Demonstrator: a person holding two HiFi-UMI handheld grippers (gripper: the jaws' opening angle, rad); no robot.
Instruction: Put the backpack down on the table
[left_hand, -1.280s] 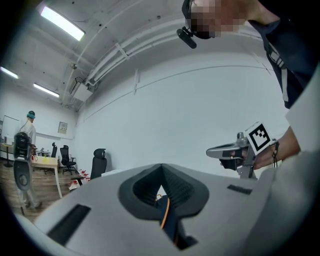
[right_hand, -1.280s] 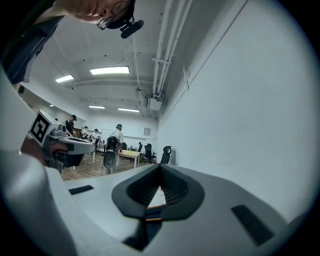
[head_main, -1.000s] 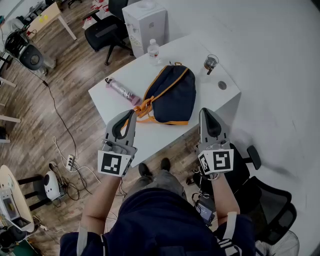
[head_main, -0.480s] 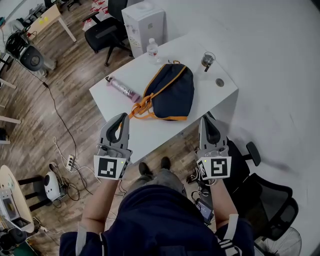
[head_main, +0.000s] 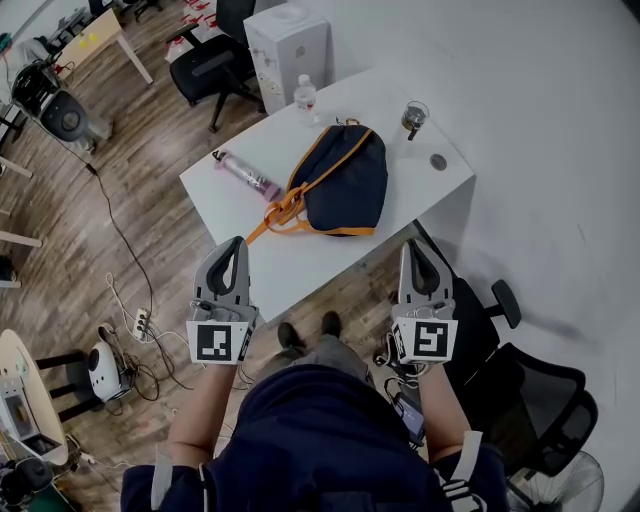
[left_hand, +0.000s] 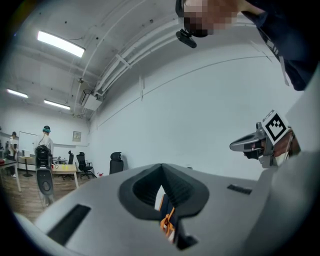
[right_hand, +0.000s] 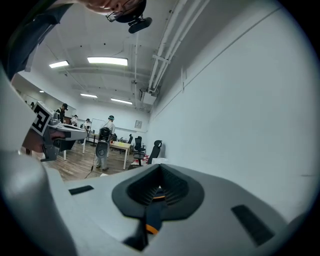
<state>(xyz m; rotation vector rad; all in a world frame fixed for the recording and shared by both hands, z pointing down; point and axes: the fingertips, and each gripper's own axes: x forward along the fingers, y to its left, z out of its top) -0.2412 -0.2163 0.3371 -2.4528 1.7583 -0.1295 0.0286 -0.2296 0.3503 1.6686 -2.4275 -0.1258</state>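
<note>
A dark blue backpack (head_main: 345, 180) with orange trim and straps lies flat on the white table (head_main: 290, 260), with nothing touching it. My left gripper (head_main: 233, 246) hangs shut and empty in front of the table's near edge, short of the orange straps (head_main: 282, 212). Level with it, off the table's near right corner, my right gripper (head_main: 413, 246) is also shut and empty. Through the window behind the closed tips of the left gripper (left_hand: 161, 166), a sliver of the backpack (left_hand: 167, 220) shows. The right gripper (right_hand: 160, 167) frames the backpack (right_hand: 152, 215) the same way.
On the table lie a pink bottle (head_main: 245, 176), a clear water bottle (head_main: 306, 100) and a glass (head_main: 411, 117). A white box (head_main: 290, 40) and an office chair (head_main: 210, 65) stand behind the table, another chair (head_main: 530, 390) at the right. Cables and a power strip (head_main: 140, 322) lie on the floor.
Both grippers have drawn back toward the person, away from the table's near edge. The backpack has stayed in place on the table.
</note>
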